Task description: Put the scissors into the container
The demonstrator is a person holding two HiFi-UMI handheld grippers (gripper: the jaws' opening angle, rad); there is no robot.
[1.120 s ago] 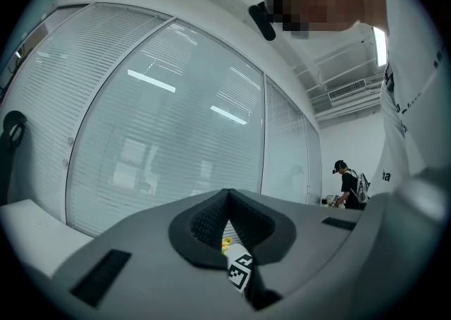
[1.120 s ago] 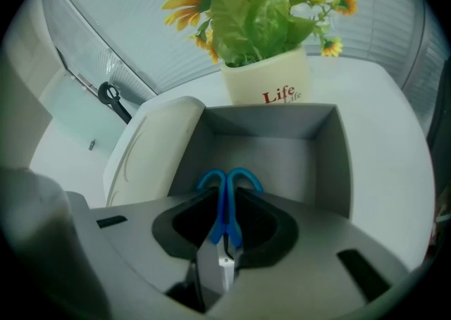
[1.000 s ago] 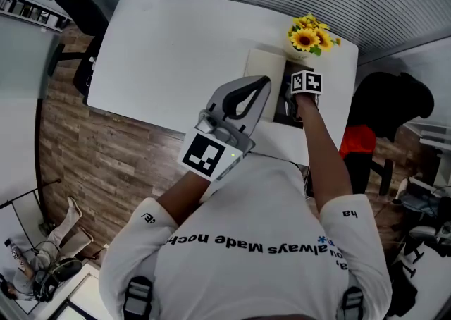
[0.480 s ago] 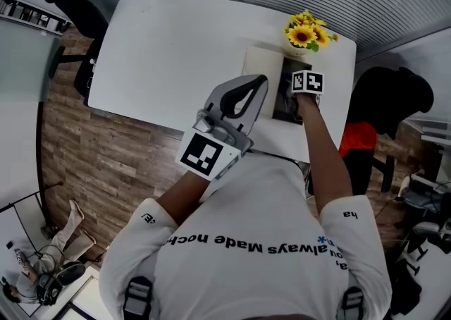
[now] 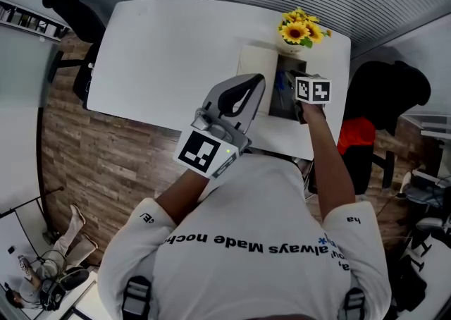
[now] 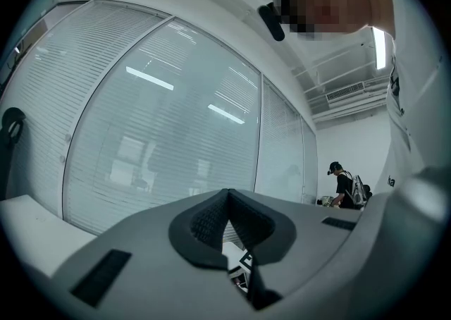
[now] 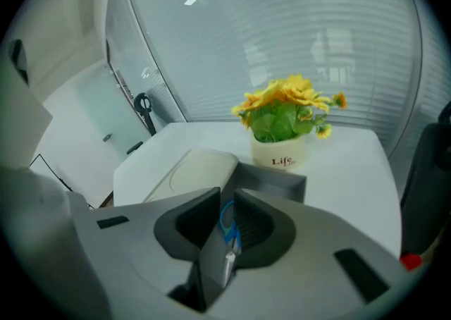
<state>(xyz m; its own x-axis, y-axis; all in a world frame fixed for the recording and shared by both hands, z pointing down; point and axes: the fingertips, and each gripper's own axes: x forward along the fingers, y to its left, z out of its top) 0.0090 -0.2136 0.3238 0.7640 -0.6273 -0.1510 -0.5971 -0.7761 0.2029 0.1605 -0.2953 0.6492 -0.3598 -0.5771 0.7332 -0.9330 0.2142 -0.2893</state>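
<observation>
The scissors (image 7: pixel 228 232) have blue handles and a metal blade, and my right gripper (image 7: pixel 227 202) is shut on them, handles pointing away. Just past the jaws lies the dark grey container (image 7: pixel 276 179), open, with its cream lid (image 7: pixel 189 170) beside it on the left. In the head view the right gripper (image 5: pixel 306 91) hangs over the container (image 5: pixel 283 103) near the table's far right edge. My left gripper (image 5: pixel 236 99) is held up off the table, nearer to me. Its jaws (image 6: pixel 225 202) are shut with nothing between them and face a glass wall.
A white pot of sunflowers (image 5: pixel 295 30) stands right behind the container, also seen in the right gripper view (image 7: pixel 285 130). The white table (image 5: pixel 169 51) stretches away to the left. Black chairs (image 5: pixel 386 100) stand at both ends. A person (image 6: pixel 345 185) stands far off.
The right gripper with the scissors has drawn slightly back and up over the container. The left gripper has stayed raised and shut.
</observation>
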